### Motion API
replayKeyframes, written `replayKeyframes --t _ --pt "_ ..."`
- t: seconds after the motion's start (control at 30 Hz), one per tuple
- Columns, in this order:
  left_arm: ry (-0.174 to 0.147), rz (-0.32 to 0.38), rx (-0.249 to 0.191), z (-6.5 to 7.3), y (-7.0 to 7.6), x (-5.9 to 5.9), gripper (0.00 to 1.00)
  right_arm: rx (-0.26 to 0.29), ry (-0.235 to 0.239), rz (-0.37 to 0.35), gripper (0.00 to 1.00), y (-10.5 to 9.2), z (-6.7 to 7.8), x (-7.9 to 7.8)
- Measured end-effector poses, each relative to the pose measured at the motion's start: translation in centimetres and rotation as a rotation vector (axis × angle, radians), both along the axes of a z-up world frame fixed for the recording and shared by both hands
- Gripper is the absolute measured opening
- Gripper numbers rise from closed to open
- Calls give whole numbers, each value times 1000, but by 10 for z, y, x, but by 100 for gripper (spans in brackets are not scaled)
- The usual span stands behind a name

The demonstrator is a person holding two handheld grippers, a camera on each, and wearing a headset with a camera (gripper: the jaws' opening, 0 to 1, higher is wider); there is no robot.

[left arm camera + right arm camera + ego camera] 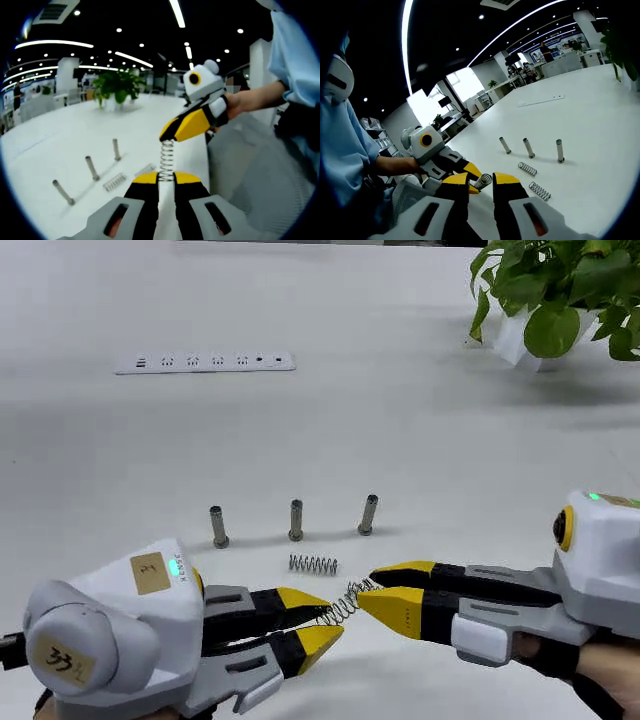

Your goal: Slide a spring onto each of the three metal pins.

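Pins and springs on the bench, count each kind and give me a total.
Metal pins: 3
Springs: 3, two lying loose and one held between the left gripper and the right gripper
Total: 6

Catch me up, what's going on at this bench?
A person is working with two handheld grippers. The left gripper and right gripper each pinch one end of the same spring, held off the table. The three pins stand upright and bare, with no spring on any of them yet. Two loose springs lie near them.
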State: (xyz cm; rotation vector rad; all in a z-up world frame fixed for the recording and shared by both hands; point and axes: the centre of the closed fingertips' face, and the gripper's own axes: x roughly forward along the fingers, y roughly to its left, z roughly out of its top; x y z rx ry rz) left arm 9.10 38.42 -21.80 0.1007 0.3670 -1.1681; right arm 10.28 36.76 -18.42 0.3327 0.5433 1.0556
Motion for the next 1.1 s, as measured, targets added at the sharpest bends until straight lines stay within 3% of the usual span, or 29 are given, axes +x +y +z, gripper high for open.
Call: replayKeyframes --t 0.27,0.67,1.1 --pt "-12 -22 -4 2 -3 -3 10 7 18 15 16 -2 -1 -3" --pt "-4 -31 -7 3 -5 -5 10 -18 21 27 12 0 -7 -6" --pt "12 -41 65 -7 -14 -9 9 -217 -159 101 12 12 -3 -14"
